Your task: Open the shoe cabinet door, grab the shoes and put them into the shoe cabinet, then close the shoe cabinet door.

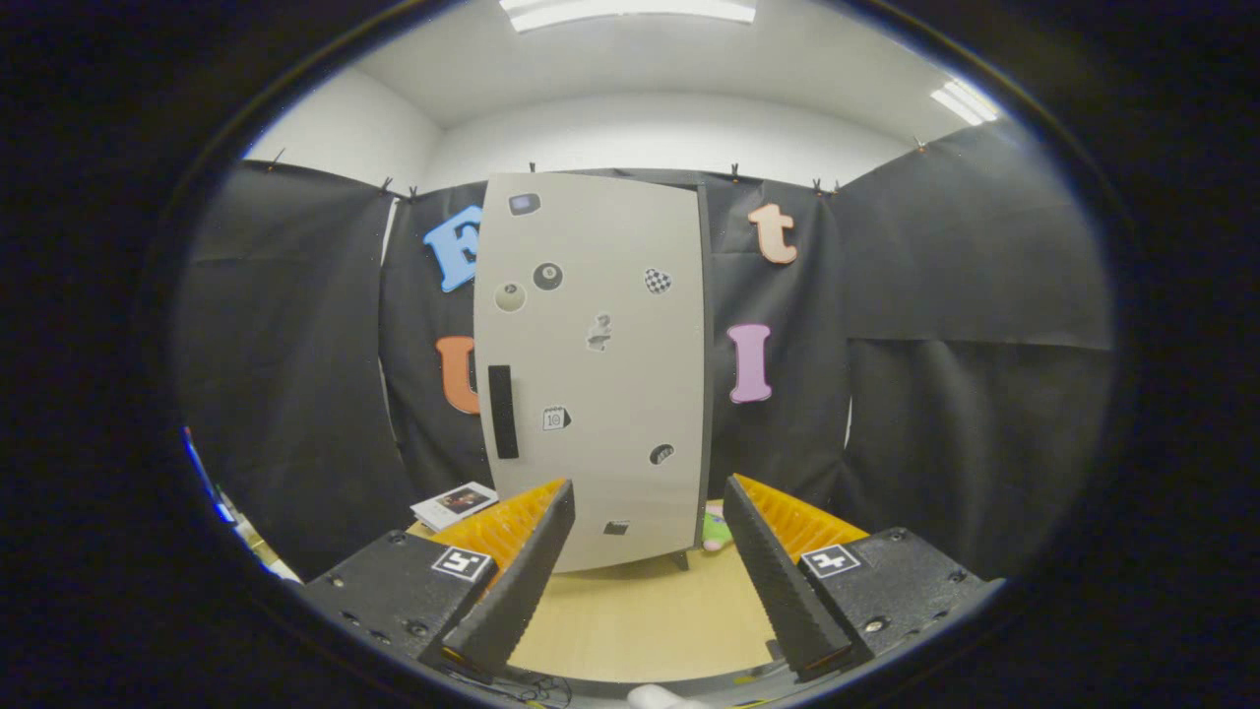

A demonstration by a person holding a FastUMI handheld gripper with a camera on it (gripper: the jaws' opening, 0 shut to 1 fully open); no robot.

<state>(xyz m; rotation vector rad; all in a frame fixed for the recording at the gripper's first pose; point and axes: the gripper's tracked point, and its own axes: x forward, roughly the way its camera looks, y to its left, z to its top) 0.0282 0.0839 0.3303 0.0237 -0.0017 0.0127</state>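
A tall pale shoe cabinet (591, 374) stands upright on the wooden table, straight beyond my fingers. Its door is shut and dotted with small stickers, with a dark vertical handle (502, 412) near its left edge. My gripper (650, 492) is open, fingers spread wide with nothing between them, a short way in front of the cabinet's lower part. A bit of a pink and green shoe (716, 532) peeks out by the cabinet's right foot, just beyond the right finger.
A small booklet (455, 504) lies on the table left of the cabinet's base. Bare wooden tabletop (640, 615) stretches between my fingers and the cabinet. Black cloth walls close in behind and on both sides.
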